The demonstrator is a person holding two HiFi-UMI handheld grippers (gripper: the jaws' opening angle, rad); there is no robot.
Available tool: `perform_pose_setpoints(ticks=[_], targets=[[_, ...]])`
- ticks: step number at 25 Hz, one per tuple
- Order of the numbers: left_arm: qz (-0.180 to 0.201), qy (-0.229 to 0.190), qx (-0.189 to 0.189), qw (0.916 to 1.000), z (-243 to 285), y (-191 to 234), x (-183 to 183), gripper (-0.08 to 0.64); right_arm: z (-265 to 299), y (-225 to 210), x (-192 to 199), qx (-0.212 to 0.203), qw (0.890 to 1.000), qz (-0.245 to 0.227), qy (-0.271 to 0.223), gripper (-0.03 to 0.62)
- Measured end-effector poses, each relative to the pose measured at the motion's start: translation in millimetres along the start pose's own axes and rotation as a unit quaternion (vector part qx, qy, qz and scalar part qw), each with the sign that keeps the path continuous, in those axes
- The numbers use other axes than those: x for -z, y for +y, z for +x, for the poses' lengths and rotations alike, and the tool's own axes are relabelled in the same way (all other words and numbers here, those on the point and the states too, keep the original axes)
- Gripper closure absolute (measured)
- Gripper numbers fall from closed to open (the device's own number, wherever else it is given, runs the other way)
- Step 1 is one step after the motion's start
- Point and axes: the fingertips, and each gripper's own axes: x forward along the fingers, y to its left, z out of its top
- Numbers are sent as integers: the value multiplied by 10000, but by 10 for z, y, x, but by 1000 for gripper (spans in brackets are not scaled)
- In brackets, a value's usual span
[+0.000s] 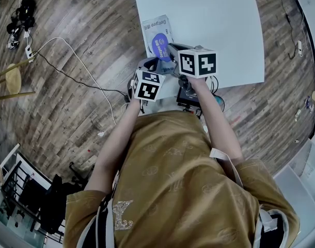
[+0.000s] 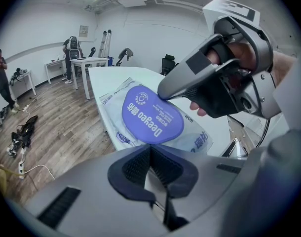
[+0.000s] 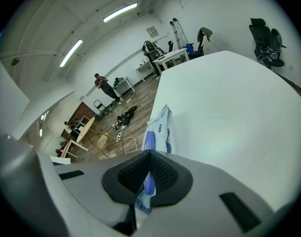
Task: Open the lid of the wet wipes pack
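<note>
Left claw (image 2: pixel 150 152) first: held shut on nothing, low by the near left corner of the white table (image 1: pixel 209 19), just near of the wet wipes pack (image 2: pixel 202 138). Saw the pack lying flat at that corner, its purple lid (image 2: pixel 150 115) facing up. Pinched the lid's right edge with the right claw (image 3: pixel 149 158), jaws closed on it, a purple strip showing between them. Reached that claw in from the right, above the pack. Noted wooden floor (image 1: pixel 69 87) left of the table.
</note>
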Motion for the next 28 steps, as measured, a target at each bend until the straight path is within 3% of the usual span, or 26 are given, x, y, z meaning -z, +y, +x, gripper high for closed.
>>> perform_pose_setpoints(ticks=[28], targets=[[13,39,55,10000,2,-13,12,555,-5,168,5,-223,9997,-117,3,583]])
